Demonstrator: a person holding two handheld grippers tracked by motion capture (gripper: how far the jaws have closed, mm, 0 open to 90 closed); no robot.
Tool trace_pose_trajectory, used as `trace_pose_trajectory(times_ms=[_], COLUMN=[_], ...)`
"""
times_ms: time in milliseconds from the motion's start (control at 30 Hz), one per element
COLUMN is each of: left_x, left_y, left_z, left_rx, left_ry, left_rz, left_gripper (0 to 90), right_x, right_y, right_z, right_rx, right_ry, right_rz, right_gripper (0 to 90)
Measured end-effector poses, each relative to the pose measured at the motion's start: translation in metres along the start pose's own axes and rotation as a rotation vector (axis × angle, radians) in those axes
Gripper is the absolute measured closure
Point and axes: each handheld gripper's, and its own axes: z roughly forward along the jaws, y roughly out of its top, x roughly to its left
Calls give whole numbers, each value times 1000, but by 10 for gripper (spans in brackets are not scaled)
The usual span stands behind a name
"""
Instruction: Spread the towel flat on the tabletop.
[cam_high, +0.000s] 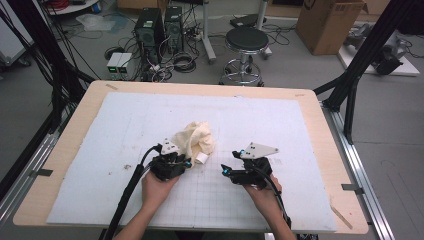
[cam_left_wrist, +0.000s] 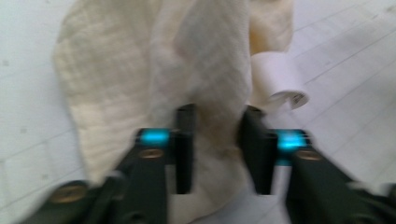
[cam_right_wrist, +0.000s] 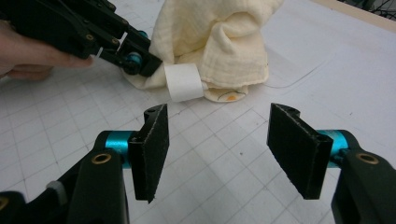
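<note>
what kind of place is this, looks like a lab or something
Most likely a robotics or data-collection lab, not a home. Computer towers with tangled cables sit on the floor, a black frame surrounds the table, and a cardboard box stands nearby.

Counts: 1 cream cloth (cam_high: 196, 140), bunched up, with 1 white label tag (cam_high: 202, 158) on it. 2 hand-held grippers: left hand-held gripper (cam_high: 172, 162) and right hand-held gripper (cam_high: 231, 167), 2 black jaws each, so 4 jaws total. 2 hands (cam_high: 157, 189) holding them. 1 table (cam_high: 75, 125) with 1 white gridded mat (cam_high: 280, 130) on top. On the floor behind: 2 black PC towers (cam_high: 150, 27), 1 round stool (cam_high: 246, 42), 1 large cardboard box (cam_high: 327, 22).
</note>
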Motion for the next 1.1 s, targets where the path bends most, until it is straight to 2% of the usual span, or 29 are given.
trace_pose_trajectory(times_ms=[67, 167, 200, 267, 300, 333, 400, 467, 533, 600, 700, 767, 833, 867, 900, 967, 1100], left_x=[4, 15, 20, 28, 32, 36, 48, 56, 66, 75, 89, 100, 111, 116, 118, 118, 103], left_y=[1, 4, 5, 8, 8, 10, 14, 19, 26, 35, 49, 55, 56, 54, 53, 50, 46], left_z=[-5, -14, -17, -23, -27, -30, -37, -41, -44, -45, -45, -43, -40, -40, -40, -43, -53], left_rx=[-3, -8, -5, 24, 37, 38, 27, 28, 19, 10, 1, 4, 19, 21, 19, 4, -42], left_ry=[10, 10, -2, -28, -31, -24, -36, -1, -3, 1, 32, 67, 75, 69, 70, 68, 31], left_rz=[36, 63, 77, 120, 145, 152, 128, 145, 132, 139, 138, 101, 48, 24, 5, 3, 48], left_gripper=[858, 868, 868, 867, 865, 865, 866, 866, 867, 866, 852, 791, 667, 637, 612, 551, 549], right_x=[0, 0, 0, 1, 0, 0, 0, 0, 1, 1, 2, 1, 2, 2, 3, 2, 1], right_y=[0, 0, 0, 0, 0, 0, 0, 0, 0, 0, 1, 1, 1, 1, 1, 0, 0], right_z=[0, -1, -1, -1, -2, -1, 0, 1, 2, 4, 5, 7, 7, 8, 8, 7, 6], right_rx=[0, -3, -2, -3, -4, -5, -2, -1, -1, 1, 2, 0, 8, 8, 10, 14, 7], right_ry=[2, 3, 4, 2, 3, 2, 3, 0, 1, 5, 9, 12, 14, 11, 16, 14, 9], right_rz=[2, 5, 4, 2, 0, 0, 0, -1, 1, 6, 2, -2, 1, -1, -2, -4, 1], right_gripper=[388, 388, 388, 388, 388, 388, 391, 393, 394, 395, 395, 395, 395, 394, 394, 393, 391])
